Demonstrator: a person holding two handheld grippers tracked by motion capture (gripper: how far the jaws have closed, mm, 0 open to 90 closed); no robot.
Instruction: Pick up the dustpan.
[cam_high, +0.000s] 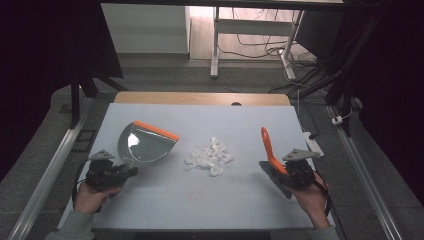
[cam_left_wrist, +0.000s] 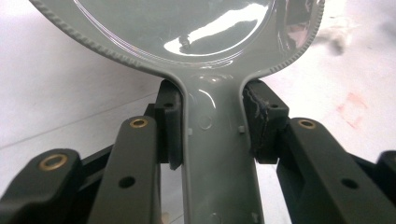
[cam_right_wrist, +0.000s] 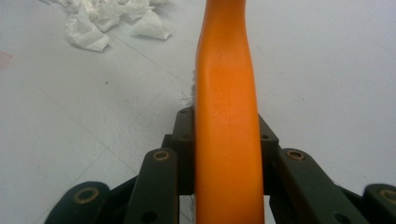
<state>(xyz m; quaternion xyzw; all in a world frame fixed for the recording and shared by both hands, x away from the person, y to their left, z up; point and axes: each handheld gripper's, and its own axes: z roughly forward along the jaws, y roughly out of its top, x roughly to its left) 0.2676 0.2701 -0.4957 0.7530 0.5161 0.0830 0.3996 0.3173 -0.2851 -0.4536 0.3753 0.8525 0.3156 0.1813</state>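
Orange dustpan lip (cam_high: 156, 130), high view

Overhead forward-down; two close jaw-level views

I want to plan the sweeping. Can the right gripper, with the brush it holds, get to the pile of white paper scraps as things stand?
Probably yes. The right gripper is shut on the brush, and only bare table lies between it and the paper scraps. The dustpan sits on the pile's far side.
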